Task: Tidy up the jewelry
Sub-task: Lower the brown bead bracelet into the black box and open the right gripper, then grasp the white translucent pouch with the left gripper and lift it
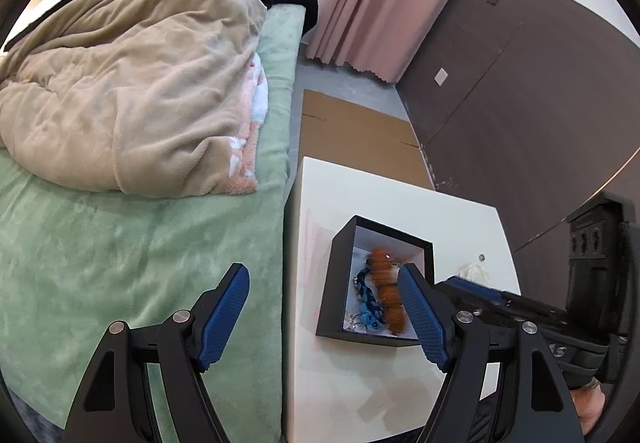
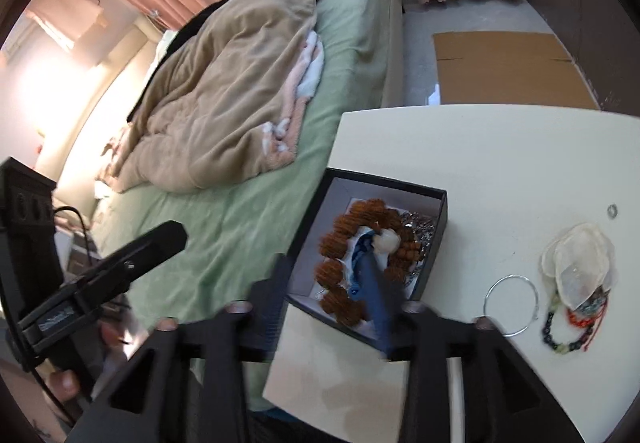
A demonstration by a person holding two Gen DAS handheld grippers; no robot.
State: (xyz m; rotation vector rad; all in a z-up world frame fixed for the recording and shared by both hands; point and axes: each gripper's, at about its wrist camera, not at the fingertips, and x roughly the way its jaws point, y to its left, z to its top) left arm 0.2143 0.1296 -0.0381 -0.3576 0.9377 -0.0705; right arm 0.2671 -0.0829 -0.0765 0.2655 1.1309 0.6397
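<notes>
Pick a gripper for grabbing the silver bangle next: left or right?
Right. The silver bangle lies just right of the right gripper, beside the black box. The left gripper is open over the bed edge.

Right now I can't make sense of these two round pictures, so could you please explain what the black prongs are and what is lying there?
There is no robot: a person holds a two-finger gripper in each hand, with a fisheye camera on each.

The left gripper is open and empty, beside a bed. The right gripper is also open, over a black box on a white table.

The box holds an orange bracelet and blue beads. On the table lie a wire hoop, a pouch, a dark bracelet and a small ring.
</notes>
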